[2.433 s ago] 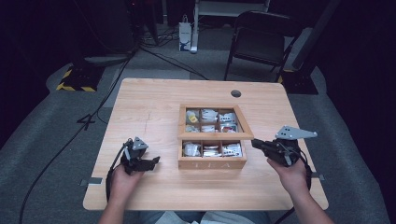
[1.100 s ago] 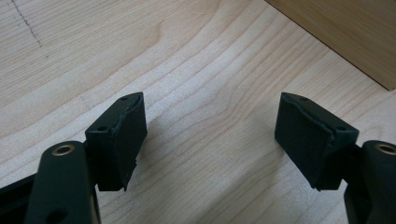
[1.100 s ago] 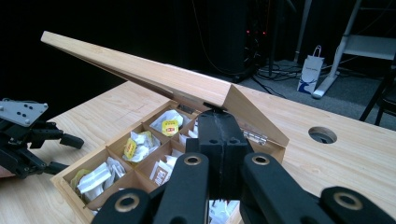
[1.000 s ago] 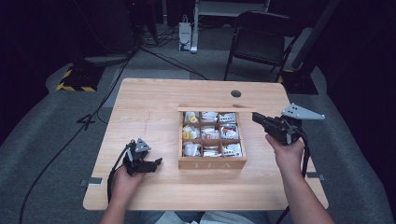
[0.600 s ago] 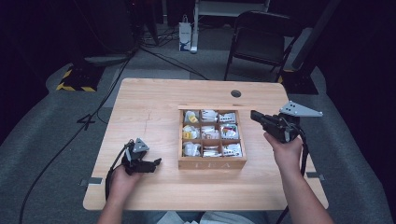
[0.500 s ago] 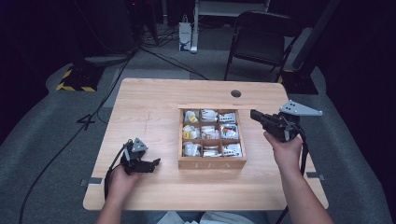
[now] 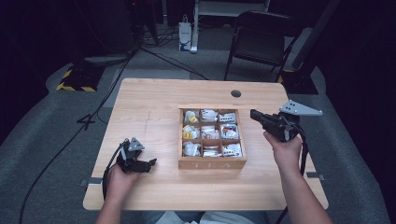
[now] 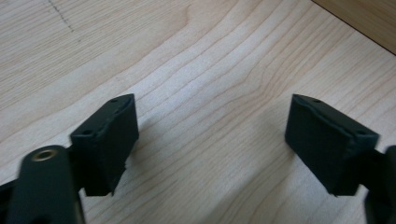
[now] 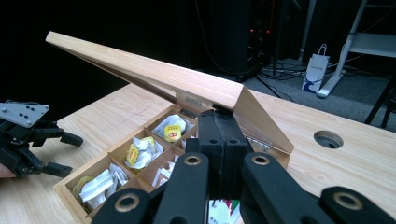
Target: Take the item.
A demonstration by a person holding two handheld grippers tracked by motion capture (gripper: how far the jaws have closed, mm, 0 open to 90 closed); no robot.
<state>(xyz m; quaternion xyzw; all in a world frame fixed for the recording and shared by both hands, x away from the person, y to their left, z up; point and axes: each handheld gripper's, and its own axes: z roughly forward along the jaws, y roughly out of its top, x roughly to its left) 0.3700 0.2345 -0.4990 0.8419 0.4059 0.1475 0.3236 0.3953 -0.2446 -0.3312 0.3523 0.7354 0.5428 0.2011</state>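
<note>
A wooden tea box (image 7: 212, 162) stands mid-table, its compartments holding tea bags (image 7: 208, 132). Its hinged lid (image 9: 154, 74) is raised at a slant and seen edge-on from above as the lid (image 7: 210, 106). My right gripper (image 7: 253, 113) is at the box's right rear corner. The right gripper (image 9: 223, 125) is shut with nothing between its jaws, its tip under the lid's front edge. My left gripper (image 7: 152, 163) rests on the table left of the box. The left gripper (image 8: 210, 140) is open over bare wood; its jaws have just been closing slightly, with nothing between them. It also appears as the left gripper (image 9: 69, 154).
The light wooden table (image 7: 154, 107) has a round cable hole (image 7: 236, 93) behind the box. A black folding chair (image 7: 261, 42) and a white bag (image 7: 185, 37) stand on the floor beyond the far edge. Cables trail off the table's left side.
The right gripper moved from the box's front right toward the back, and the lid swung up and back with it. Over the last second both hands have stayed about where they are.
</note>
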